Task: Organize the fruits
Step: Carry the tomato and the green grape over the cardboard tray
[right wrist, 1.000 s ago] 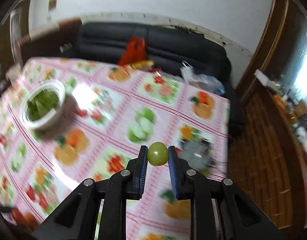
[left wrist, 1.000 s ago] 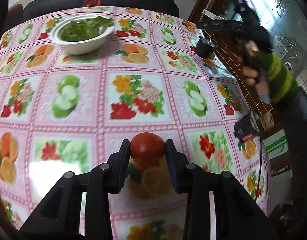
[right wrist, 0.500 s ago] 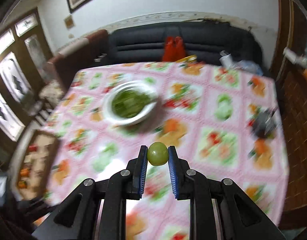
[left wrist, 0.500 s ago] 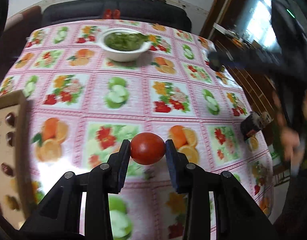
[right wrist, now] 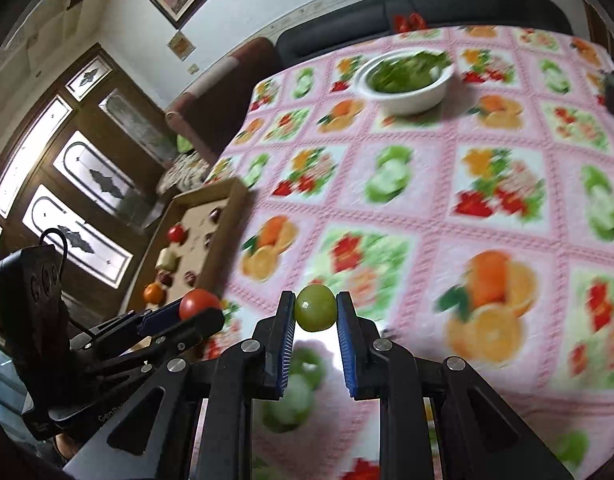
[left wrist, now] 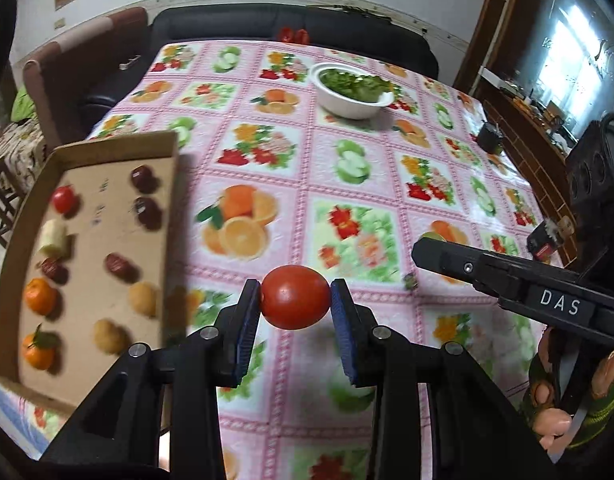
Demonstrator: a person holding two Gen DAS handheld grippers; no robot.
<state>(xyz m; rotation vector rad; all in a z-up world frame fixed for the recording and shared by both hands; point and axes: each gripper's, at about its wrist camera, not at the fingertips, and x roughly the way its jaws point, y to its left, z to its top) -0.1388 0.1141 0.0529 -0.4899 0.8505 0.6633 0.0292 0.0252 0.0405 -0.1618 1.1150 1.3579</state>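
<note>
fruits (left wrist: 39, 300) sit in a cardboard tray (left wrist: 169, 152) on a pink fruit-print tablecloth (left wrist: 347, 184), seemingly indoors.

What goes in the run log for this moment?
left tool: shut on red tomato | right tool: shut on green fruit | cardboard tray: part filled

Glossy red tomato (left wrist: 295, 297); matt brown cardboard tray (left wrist: 107, 152); shiny printed plastic tablecloth (left wrist: 387, 184).

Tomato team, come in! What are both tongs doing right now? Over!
Left tongs shut on red tomato. Right tongs shut on green fruit. Cardboard tray of fruit sits at table's left edge. Nothing blocking.
</note>
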